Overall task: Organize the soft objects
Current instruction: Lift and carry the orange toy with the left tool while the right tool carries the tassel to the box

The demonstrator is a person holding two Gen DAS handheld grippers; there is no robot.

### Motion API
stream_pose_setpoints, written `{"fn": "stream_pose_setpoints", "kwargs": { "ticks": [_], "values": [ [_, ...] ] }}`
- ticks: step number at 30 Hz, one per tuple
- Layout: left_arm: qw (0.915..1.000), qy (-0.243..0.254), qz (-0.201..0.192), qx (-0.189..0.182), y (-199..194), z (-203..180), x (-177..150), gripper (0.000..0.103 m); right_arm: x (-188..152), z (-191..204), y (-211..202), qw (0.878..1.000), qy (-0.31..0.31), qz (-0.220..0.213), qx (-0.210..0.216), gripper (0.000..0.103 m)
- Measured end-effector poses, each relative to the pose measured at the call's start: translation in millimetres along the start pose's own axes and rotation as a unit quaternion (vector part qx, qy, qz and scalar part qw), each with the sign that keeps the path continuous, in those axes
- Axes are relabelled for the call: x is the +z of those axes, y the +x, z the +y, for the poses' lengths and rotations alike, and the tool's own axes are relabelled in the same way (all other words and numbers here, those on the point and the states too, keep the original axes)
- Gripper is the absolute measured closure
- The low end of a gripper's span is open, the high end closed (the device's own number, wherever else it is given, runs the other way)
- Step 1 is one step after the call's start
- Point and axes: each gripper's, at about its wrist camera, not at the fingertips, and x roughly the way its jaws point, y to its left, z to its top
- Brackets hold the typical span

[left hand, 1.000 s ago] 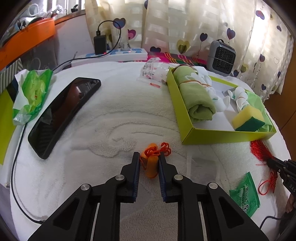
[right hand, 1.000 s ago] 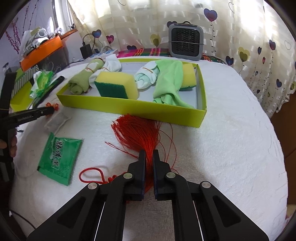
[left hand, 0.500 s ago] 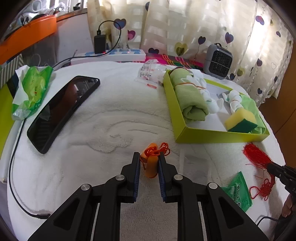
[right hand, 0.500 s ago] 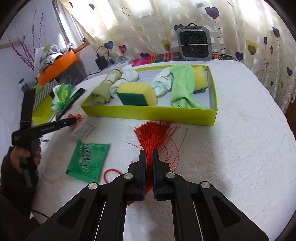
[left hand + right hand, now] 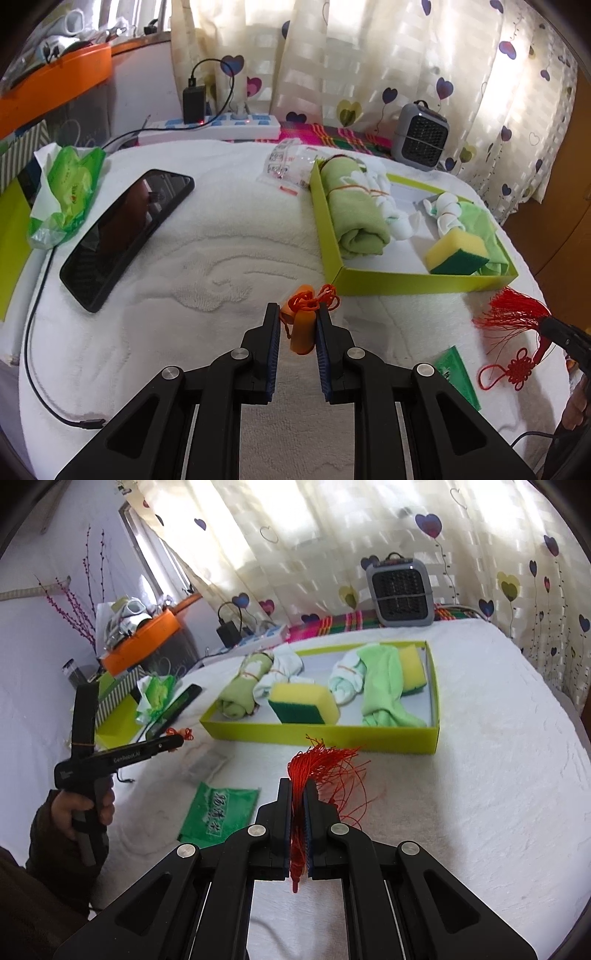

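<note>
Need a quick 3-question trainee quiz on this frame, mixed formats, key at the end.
1. True or false: the right gripper is shut on the red tassel.
2. The left gripper holds: A) a sponge B) the orange earplugs C) the phone
3. Fill in: the yellow-green sponge lies in the ___.

Key: 1 true; 2 B; 3 green tray.

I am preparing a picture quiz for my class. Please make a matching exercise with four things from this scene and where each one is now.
Things:
1. red tassel
2. orange earplugs
3. yellow sponge
4. black phone

Places:
A. in the green box
B. flat on the white towel
C. in the right gripper
D. in the left gripper

Pairs: 1-C, 2-D, 3-A, 4-B
</note>
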Motion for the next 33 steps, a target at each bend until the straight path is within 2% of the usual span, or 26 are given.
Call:
{"fn": "stream_pose_setpoints", "kwargs": {
  "ticks": [18, 33],
  "values": [
    [0.9988, 0.022, -0.034, -0.027, -24.1, -24.6, 23.1, 0.086, 22.1, -1.7, -24.4, 0.999, 0.0, -0.052, -0.016, 0.097],
    [0.9969, 0.044, -0.035, -0.055, -16.0, -51.1, 40.2, 0.086, 58.4, -0.1, -31.1, 0.995, -0.018, -0.088, -0.029, 0.097]
  ]
}}
